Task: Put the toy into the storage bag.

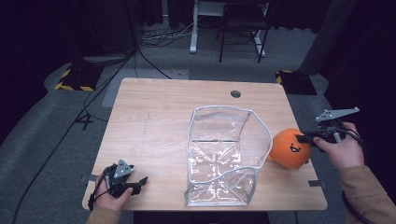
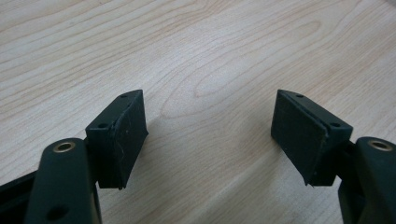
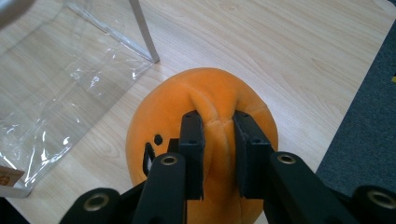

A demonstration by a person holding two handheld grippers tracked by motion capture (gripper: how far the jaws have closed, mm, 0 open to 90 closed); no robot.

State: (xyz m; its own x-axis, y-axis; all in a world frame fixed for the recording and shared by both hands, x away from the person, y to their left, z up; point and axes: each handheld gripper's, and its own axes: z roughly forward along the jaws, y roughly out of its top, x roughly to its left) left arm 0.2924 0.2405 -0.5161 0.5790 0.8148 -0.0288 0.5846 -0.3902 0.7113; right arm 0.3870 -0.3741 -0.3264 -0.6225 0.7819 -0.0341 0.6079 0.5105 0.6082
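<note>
Your right hand-held gripper (image 3: 218,140) is pinching a fold of the orange plush toy (image 1: 290,148), its two black jaws pressed into the soft fabric from either side. The toy, with a small black smiling face on it, sits on the table (image 1: 159,107) near the right edge, touching or just beside the right wall of the clear plastic bag (image 1: 224,154). That bag stands open at the middle of the table, its grey-trimmed rim facing up.

Your left hand-held gripper (image 1: 125,179) rests low at the table's near left corner, well apart from the bag. In the left gripper view its jaws stand spread wide with bare wood grain between them.
</note>
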